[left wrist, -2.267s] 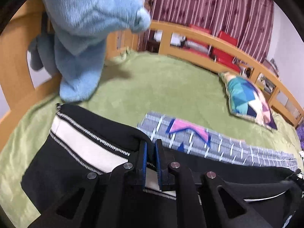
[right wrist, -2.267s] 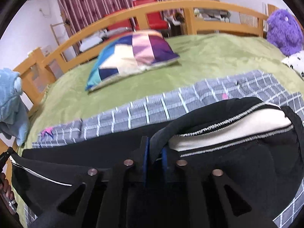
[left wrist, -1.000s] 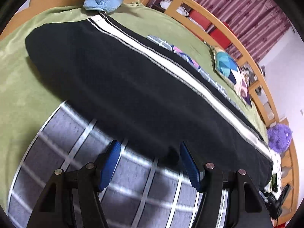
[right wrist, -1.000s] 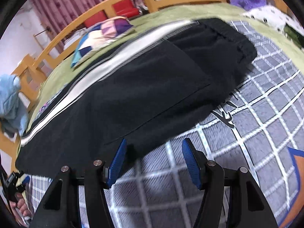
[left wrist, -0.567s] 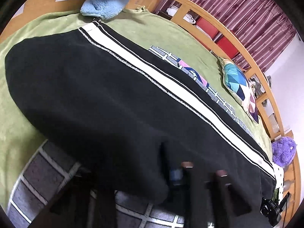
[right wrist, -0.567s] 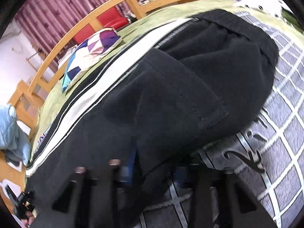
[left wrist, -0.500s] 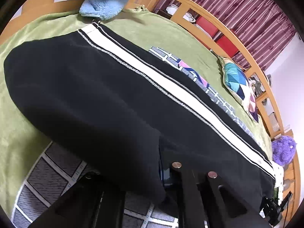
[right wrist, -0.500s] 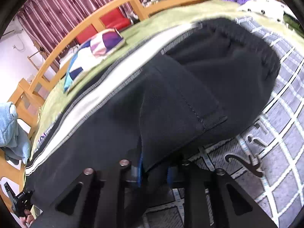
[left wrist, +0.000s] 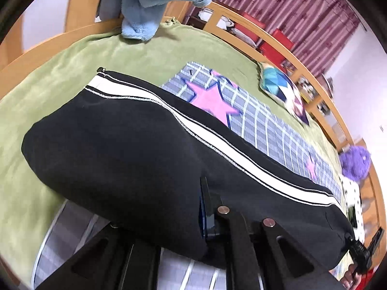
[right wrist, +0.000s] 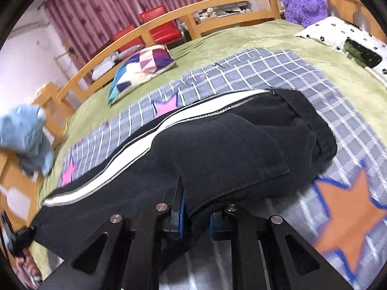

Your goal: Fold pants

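Note:
Black pants (left wrist: 125,149) with a white side stripe (left wrist: 217,140) lie lengthwise on a grey checked blanket (left wrist: 261,125) on the bed. My left gripper (left wrist: 203,215) is shut on the near edge of the pants toward the leg end; the fabric drapes over its left finger. My right gripper (right wrist: 193,215) is shut on the near edge of the pants (right wrist: 229,149) toward the waistband (right wrist: 319,130). The cloth is lifted slightly at both grips.
A green bedspread (left wrist: 60,77) covers the bed inside a wooden rail (right wrist: 217,7). A patchwork pillow (right wrist: 142,67), a blue plush (left wrist: 157,2), a purple plush (right wrist: 302,0) and a spotted white pillow (right wrist: 343,36) lie around the blanket.
Both grippers were open in front of the pants' near edge one second ago. They have since closed on that edge and lifted it back slightly, uncovering more blanket beyond the stripe.

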Available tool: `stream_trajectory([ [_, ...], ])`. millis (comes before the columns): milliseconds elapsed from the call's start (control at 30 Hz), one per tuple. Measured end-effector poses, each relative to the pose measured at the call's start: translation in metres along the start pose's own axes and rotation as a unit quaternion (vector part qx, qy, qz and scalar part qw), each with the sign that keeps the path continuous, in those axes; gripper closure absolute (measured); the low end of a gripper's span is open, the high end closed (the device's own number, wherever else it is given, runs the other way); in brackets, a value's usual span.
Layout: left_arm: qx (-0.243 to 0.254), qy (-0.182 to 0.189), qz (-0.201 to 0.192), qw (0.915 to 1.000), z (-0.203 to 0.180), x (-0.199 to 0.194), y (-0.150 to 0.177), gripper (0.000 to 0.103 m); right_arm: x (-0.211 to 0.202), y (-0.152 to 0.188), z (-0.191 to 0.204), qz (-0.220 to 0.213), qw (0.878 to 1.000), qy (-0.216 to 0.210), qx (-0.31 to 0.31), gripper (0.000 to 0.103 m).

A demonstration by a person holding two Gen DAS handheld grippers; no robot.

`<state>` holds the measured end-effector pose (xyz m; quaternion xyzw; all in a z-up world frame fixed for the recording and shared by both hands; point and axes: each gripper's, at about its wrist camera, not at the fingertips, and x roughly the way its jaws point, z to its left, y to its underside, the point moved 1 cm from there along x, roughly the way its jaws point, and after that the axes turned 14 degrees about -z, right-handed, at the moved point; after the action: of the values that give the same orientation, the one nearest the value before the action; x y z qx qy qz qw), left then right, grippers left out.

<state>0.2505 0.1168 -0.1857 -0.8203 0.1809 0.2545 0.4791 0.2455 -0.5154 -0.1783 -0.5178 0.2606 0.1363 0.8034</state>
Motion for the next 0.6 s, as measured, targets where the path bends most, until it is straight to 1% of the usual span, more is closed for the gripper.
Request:
stream_trajectory([
  [100, 0.006, -0.004, 0.008, 0.9999, 0.006, -0.033, 0.028, 0.093, -0.035, 0.024, -0.018, 0.011, 1.0, 0.003, -0.007, 0.089],
  [167, 0.015, -0.008, 0.012, 0.9998, 0.011, -0.048, 0.045, 0.093, -0.059, 0.045, -0.031, 0.02, 1.0, 0.009, -0.012, 0.089],
  [267, 0.028, -0.014, 0.017, 0.9994, 0.017, -0.056, 0.063, 0.093, -0.07, 0.069, -0.043, 0.031, 0.999, 0.015, -0.016, 0.088],
  [333, 0.03, -0.02, 0.031, 0.9989, 0.023, -0.049, 0.071, 0.092, -0.068, 0.084, -0.051, 0.041, 0.999, 0.015, -0.008, 0.084],
  [367, 0.03, -0.024, 0.036, 0.9986, 0.025, -0.048, 0.075, 0.09, -0.066, 0.091, -0.053, 0.045, 0.999, 0.015, -0.001, 0.082],
  [433, 0.033, -0.043, 0.051, 0.9972, 0.028, -0.045, 0.08, 0.077, -0.065, 0.104, -0.056, 0.055, 0.998, 0.017, 0.007, 0.074],
  [467, 0.041, -0.059, 0.058, 0.9957, 0.028, -0.048, 0.083, 0.068, -0.066, 0.108, -0.055, 0.061, 0.998, 0.014, 0.007, 0.072],
  [533, 0.06, -0.061, 0.056, 0.9947, 0.027, -0.056, 0.085, 0.057, -0.074, 0.116, -0.055, 0.07, 0.998, 0.005, -0.002, 0.066],
  [567, 0.069, -0.061, 0.056, 0.9942, 0.027, -0.06, 0.086, 0.047, -0.083, 0.119, -0.058, 0.067, 0.998, 0.004, -0.01, 0.064],
  [600, 0.076, -0.06, 0.057, 0.9936, 0.027, -0.065, 0.086, 0.044, -0.091, 0.12, -0.061, 0.06, 0.998, 0.007, -0.012, 0.061],
])
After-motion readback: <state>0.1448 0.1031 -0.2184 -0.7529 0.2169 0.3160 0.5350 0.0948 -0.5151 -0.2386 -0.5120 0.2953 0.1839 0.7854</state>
